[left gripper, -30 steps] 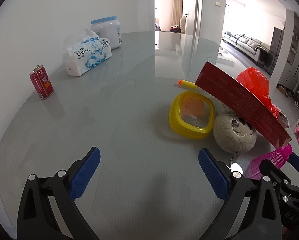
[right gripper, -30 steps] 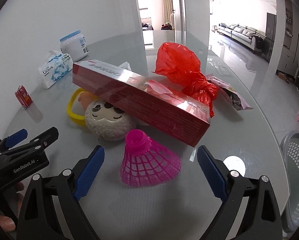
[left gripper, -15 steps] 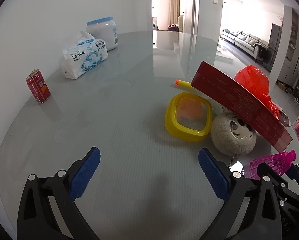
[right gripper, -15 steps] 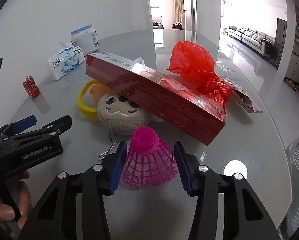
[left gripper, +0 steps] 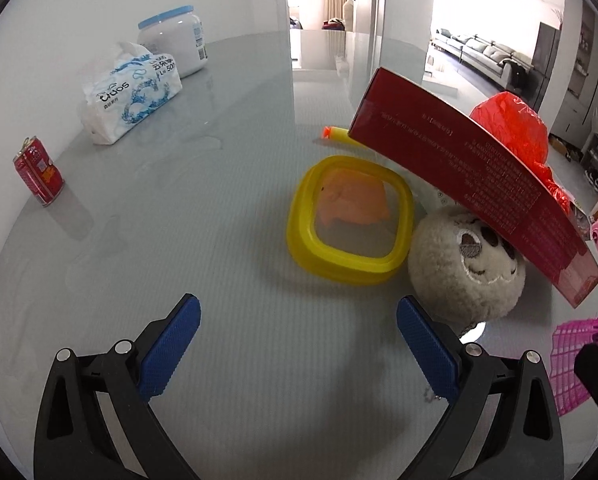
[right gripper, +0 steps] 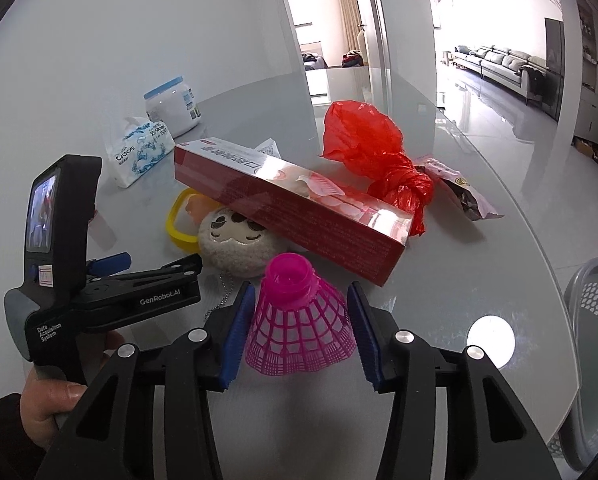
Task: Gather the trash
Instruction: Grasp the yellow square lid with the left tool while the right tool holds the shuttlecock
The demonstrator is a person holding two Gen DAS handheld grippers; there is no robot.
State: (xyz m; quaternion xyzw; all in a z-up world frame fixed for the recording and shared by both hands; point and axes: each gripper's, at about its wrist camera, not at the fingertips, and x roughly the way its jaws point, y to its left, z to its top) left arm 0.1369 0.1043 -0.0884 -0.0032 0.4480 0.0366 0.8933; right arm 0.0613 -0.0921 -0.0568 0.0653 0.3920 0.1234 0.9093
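While the pink shuttlecock (right gripper: 299, 320) stands cork-up on the grey table (right gripper: 479, 272) at 6 o'clock of the right wrist view, the right gripper (right gripper: 301, 330) has its blue pads pressed to both sides of the mesh skirt — clenched on it. Just beyond, at 12 o'clock from the shuttlecock, a long red box (right gripper: 295, 208) leans across a plush ball (right gripper: 239, 244) and a yellow ring (left gripper: 351, 224), with a knotted red bag (right gripper: 379, 160) behind. At 9 o'clock the left gripper (left gripper: 299, 340) hovers over bare tabletop — jaws spread wide, holding nothing — and a grey basket (right gripper: 595, 340) sits at 3 o'clock past the table edge.
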